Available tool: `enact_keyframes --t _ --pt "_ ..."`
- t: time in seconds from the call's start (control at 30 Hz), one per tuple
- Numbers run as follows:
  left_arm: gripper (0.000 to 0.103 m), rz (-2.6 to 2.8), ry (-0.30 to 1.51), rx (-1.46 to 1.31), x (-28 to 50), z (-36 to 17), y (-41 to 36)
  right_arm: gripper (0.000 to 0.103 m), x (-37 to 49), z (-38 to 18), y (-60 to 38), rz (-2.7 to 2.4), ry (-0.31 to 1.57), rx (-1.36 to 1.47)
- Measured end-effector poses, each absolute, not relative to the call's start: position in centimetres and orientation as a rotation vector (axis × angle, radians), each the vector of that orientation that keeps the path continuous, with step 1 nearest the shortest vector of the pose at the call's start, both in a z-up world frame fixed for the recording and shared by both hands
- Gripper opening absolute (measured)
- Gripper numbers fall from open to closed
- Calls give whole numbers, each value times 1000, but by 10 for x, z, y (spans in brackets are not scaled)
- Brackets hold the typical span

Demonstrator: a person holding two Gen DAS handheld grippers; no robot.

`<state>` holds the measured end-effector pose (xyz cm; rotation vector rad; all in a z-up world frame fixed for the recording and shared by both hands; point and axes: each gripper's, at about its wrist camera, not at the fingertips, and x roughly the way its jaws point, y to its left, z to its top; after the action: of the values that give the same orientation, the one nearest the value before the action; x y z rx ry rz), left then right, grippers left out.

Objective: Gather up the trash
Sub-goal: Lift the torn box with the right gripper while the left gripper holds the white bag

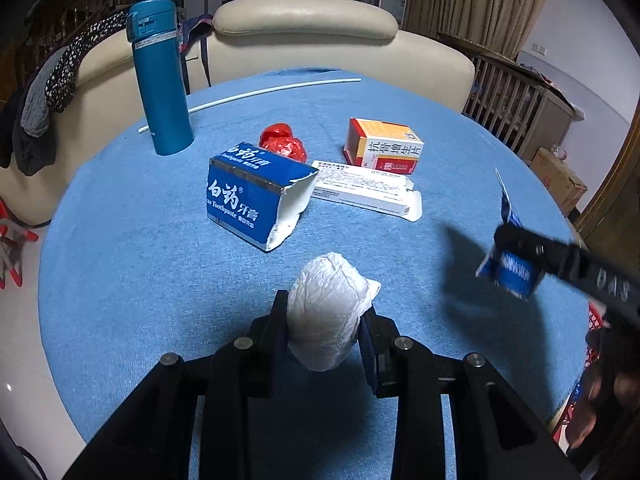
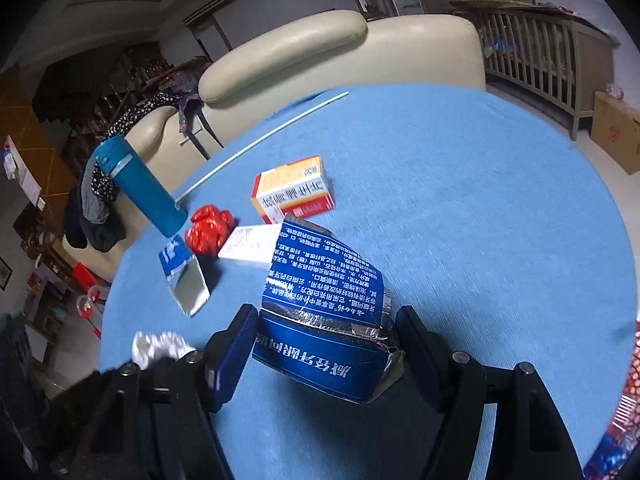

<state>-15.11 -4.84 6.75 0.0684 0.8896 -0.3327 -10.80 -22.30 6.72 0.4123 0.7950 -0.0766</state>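
- The round worktop point(image 1: 120, 240), under a blue cloth, carries everything; a cream sofa point(image 1: 304, 20) stands behind it.
- A tall teal flask point(image 1: 160, 80) stands upright near the far left edge, with a thin white rod point(image 1: 256, 93) lying behind it. Neither looks like trash to me.
- A torn blue toothpaste box point(image 1: 248, 196) lies on its side in the middle, open end toward the right. Just beside it lies a flat white carton point(image 1: 368, 190), and behind that sits an orange medicine box point(image 1: 382, 146).
- A crumpled red wrapper point(image 1: 284, 142) rests just behind the blue box.
- The right gripper point(image 2: 326, 344) holds a torn blue box piece point(image 2: 324, 300) with foil lining, its jaws set fairly wide around it and clear of the cloth.
- The left gripper point(image 1: 324, 320) is closed narrow on a white paper wad point(image 1: 326, 316), near the front edge.
- Step in hand, as I judge it: both pieces are picked up and need carrying to a bin. A red mesh edge point(image 1: 596, 320) shows at the far right, possibly a basket, though I cannot tell.
- Next move calls for swinging each load over that container and letting go, then returning for the four pieces left.
- The light paper wad could cling to the pads on release.
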Motion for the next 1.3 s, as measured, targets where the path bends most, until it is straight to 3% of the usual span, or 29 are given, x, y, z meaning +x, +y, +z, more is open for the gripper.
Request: enact_keyframes --t 1.3 --pt "34 -354 811 117 -168 100 -76 74 -182 82 -212 -169 708 285"
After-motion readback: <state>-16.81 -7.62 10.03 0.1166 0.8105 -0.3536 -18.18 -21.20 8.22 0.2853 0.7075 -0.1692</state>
